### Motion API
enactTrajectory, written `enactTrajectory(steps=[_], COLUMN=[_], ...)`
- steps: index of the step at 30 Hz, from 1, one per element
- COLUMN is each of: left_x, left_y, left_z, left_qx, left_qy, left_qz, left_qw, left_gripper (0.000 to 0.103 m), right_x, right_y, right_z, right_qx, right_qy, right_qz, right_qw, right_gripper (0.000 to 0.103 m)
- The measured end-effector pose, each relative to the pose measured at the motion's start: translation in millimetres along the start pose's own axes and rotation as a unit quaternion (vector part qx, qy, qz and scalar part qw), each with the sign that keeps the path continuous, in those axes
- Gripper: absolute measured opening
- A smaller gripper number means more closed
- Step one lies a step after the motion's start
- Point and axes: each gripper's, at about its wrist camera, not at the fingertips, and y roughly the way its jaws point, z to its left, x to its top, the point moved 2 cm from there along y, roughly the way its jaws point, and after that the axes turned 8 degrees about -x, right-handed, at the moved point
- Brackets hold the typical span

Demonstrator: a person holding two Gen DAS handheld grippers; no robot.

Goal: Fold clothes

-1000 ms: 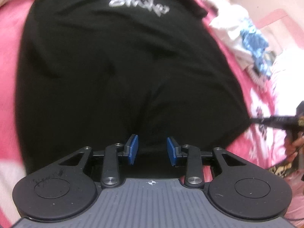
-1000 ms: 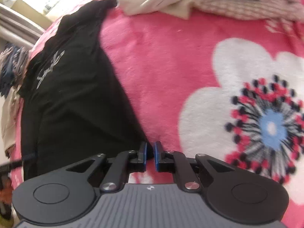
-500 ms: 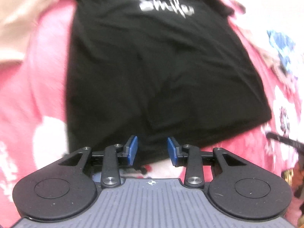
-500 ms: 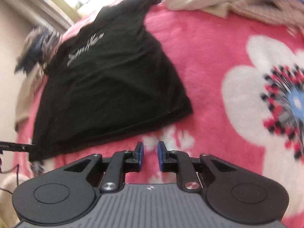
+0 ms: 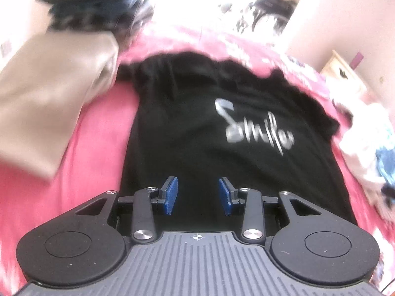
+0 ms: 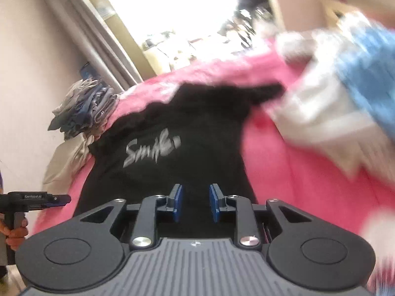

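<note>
Pink blanket, claws newly off shirt

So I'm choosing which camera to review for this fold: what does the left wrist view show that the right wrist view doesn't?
Only the left wrist view shows the left gripper from behind, open and empty over the shirt, and a wooden cabinet at far right. Only the right wrist view shows the right gripper, its jaws opening with nothing between them, a curtain, and the hand holding the left gripper. Both share the black shirt, pink blanket, beige garment and white-and-blue clothes.
</note>
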Motion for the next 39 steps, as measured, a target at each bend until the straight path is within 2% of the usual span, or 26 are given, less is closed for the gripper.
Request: enactTrajectory(steps=[3, 6, 8, 12, 13, 14, 18, 22, 28, 32, 33, 35, 37, 39], left_x=[49.3, 107.9, 140.3, 182.9, 188.1, 192.4, 197.2, 200.7, 204.5, 208.5, 208.4, 205.6, 202.9, 200.8], left_y=[44.2, 91.4, 125.4, 191.4, 204.3, 216.1, 247.7, 257.4, 262.8, 265.4, 267.5, 267.9, 267.7, 263.8], left_z=[-0.3, -10.0, -23.5, -46.4, -48.8, -49.9, -38.9, -21.0, -16.6, -10.1, -11.1, -15.2, -19.2, -22.7], left_qx=[0.000, -0.021, -0.029, -0.024, -0.019, -0.015, 0.005, -0.001, -0.034, -0.061, -0.058, -0.043, -0.029, -0.021], left_qy=[0.048, 0.099, 0.142, 0.216, 0.227, 0.234, 0.240, 0.230, 0.225, 0.197, 0.199, 0.212, 0.224, 0.229], left_qz=[-0.022, -0.028, -0.034, -0.022, -0.016, -0.011, 0.012, 0.019, 0.013, 0.012, 0.011, 0.002, -0.008, -0.023], left_qw=[0.9986, 0.9945, 0.9888, 0.9758, 0.9736, 0.9720, 0.9707, 0.9729, 0.9737, 0.9784, 0.9782, 0.9763, 0.9741, 0.9728], left_gripper=[0.037, 0.044, 0.053, 0.053, 0.053, 0.053, 0.052, 0.045, 0.041, 0.041, 0.040, 0.034, 0.014, 0.005], right_x=[47.9, 94.3, 118.5, 166.3, 174.2, 180.1, 195.9, 194.1, 202.3, 197.3, 195.4, 193.9, 194.1, 193.5], right_y=[51.9, 111.7, 147.5, 221.8, 239.0, 255.4, 310.7, 333.0, 363.5, 373.9, 374.3, 371.8, 366.7, 358.9], right_z=[17.5, 36.5, 49.9, 76.0, 81.6, 85.3, 90.7, 85.7, 81.0, 78.4, 77.9, 75.8, 71.2, 68.9], right_qx=[-0.009, -0.022, -0.037, -0.063, -0.074, -0.085, -0.109, -0.124, -0.099, -0.076, -0.073, -0.070, -0.065, -0.072], right_qy=[-0.035, -0.071, -0.091, -0.129, -0.141, -0.149, -0.174, -0.204, -0.185, -0.169, -0.168, -0.161, -0.144, -0.136], right_qz=[-0.022, -0.033, -0.036, -0.035, -0.032, -0.024, 0.028, 0.051, 0.071, 0.090, 0.088, 0.082, 0.071, 0.052], right_qw=[0.999, 0.997, 0.995, 0.989, 0.987, 0.985, 0.978, 0.970, 0.975, 0.979, 0.979, 0.981, 0.985, 0.987], right_gripper=[0.032, 0.038, 0.040, 0.043, 0.050, 0.051, 0.051, 0.051, 0.051, 0.050, 0.049, 0.028, 0.008, 0.007])
